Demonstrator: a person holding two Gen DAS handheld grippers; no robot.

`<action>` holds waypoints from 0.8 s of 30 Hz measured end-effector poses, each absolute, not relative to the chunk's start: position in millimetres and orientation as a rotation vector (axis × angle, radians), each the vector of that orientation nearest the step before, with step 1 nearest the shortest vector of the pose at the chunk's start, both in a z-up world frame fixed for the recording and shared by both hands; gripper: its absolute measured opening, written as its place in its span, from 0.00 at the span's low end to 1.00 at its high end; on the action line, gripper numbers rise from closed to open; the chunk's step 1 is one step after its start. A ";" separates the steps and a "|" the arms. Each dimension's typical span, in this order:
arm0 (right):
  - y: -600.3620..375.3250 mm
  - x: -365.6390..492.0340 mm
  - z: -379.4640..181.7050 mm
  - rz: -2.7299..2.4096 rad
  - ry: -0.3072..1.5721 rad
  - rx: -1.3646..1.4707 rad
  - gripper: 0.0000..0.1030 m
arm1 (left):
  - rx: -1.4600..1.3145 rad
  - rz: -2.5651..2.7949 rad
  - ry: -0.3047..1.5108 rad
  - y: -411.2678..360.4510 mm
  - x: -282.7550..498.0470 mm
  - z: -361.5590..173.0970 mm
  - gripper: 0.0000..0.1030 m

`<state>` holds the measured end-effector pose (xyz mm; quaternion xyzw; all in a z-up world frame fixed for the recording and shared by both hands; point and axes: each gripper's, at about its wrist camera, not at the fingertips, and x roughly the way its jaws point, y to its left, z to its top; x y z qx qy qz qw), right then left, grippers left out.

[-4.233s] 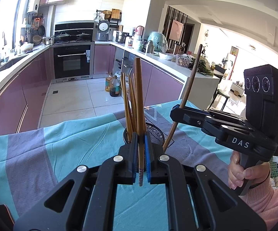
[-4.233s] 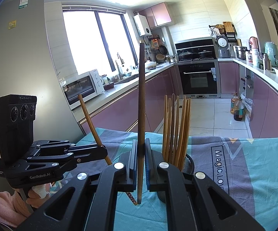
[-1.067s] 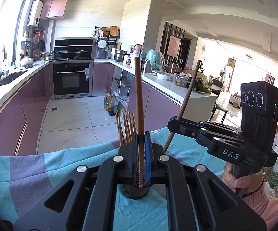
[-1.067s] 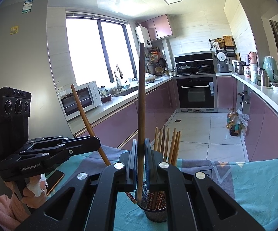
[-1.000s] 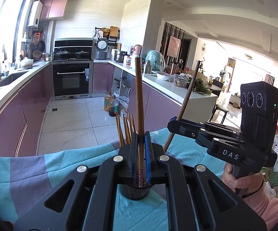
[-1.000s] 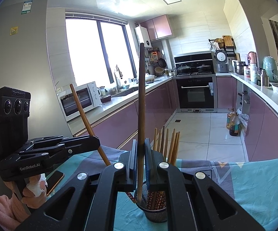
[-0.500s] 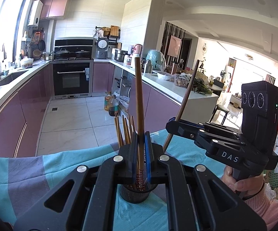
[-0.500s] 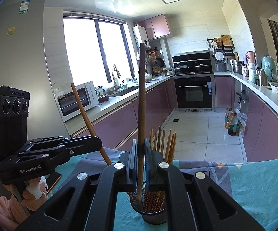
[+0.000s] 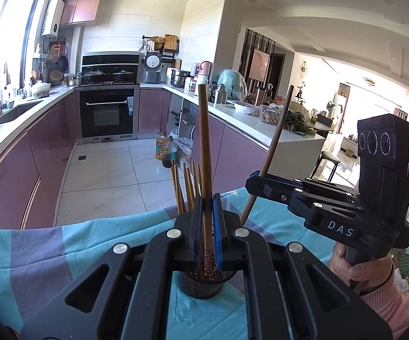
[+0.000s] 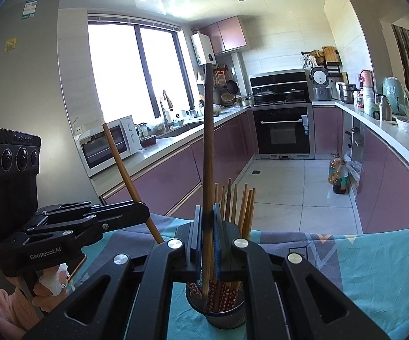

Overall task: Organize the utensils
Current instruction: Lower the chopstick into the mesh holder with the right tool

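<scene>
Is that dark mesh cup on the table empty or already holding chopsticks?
Holding some: brown wooden chopsticks stand upright in the dark mesh cup.

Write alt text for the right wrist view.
The right gripper clamps one upright chopstick above a dark mesh holder of chopsticks on a teal cloth. The left gripper, beside it, holds another.

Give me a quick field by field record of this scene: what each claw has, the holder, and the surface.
left claw: shut on a chopstick, upright, lower end over the holder
right claw: shut on a darker chopstick, lower end inside the holder
holder: dark mesh cup, several chopsticks standing in it
surface: teal and grey tablecloth
setting: kitchen, oven at the far end
</scene>
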<state>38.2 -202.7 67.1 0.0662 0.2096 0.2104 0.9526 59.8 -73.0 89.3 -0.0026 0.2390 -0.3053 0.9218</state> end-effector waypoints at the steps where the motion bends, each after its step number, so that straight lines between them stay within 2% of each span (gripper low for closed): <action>1: -202.9 38.6 66.8 0.426 0.427 0.135 0.06 | -0.006 -0.627 0.492 -72.2 61.7 90.2 0.07; 24: -202.3 56.2 45.1 0.406 0.494 0.138 0.06 | 0.025 -0.636 0.561 -78.6 68.6 82.7 0.07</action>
